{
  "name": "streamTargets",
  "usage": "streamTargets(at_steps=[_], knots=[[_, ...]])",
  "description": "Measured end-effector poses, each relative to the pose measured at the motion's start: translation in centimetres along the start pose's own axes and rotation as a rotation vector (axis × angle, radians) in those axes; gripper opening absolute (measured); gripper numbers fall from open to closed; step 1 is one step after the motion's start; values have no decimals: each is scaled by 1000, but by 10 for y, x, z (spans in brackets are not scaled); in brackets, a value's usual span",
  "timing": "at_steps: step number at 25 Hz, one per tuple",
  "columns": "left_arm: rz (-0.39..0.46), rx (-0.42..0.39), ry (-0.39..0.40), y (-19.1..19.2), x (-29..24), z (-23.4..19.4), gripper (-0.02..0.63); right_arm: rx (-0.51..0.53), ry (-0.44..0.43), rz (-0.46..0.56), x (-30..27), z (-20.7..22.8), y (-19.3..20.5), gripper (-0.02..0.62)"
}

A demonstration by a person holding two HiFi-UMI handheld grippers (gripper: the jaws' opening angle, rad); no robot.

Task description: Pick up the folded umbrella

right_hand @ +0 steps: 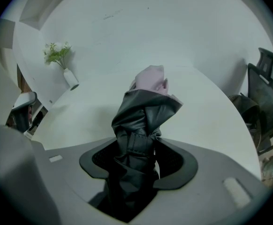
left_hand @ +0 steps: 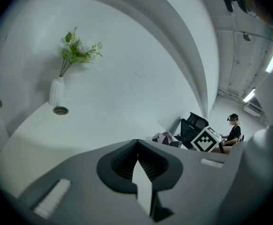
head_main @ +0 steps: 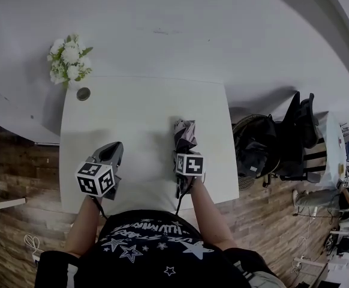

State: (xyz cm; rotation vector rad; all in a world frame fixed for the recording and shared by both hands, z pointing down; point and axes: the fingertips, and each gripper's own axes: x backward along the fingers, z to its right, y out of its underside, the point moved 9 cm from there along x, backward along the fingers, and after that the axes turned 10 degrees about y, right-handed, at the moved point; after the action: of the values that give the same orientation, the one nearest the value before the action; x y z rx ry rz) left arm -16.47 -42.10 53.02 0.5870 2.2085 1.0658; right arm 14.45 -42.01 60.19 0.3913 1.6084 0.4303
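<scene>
The folded umbrella, dark grey with a pale pink lining at its far end, lies on the white table right of the middle. My right gripper points steeply down over its near end. In the right gripper view the umbrella runs up between the jaws of my right gripper; they stand wide, and ribbed pad shows on either side of the fabric. My left gripper hovers at the table's front left, shut and empty. The umbrella shows small to its right.
A white vase of white flowers stands at the table's far left corner, a round cable grommet beside it. An office chair with dark bags is right of the table. A curved white wall rises behind. A person sits far off.
</scene>
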Motion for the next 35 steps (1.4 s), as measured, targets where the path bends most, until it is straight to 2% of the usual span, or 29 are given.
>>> streamTargets(at_steps=[3,6,18,25,35], knots=[[-3,-7,7,1,-1,4,3,20,7,18,0,1,0,225],[-5,-15,12,3,-1,7,3,-7,-25,51,0,5,2,213],[-8,-73,4,4,14,33,3,-86,-97,197,38,22,3,209],[33,-100,-19,3,33,64,3,-97,-154,285,74,29,6,210],[62,-123,-34,28,68,113,3,-63,-208,409,134,36,31,210]])
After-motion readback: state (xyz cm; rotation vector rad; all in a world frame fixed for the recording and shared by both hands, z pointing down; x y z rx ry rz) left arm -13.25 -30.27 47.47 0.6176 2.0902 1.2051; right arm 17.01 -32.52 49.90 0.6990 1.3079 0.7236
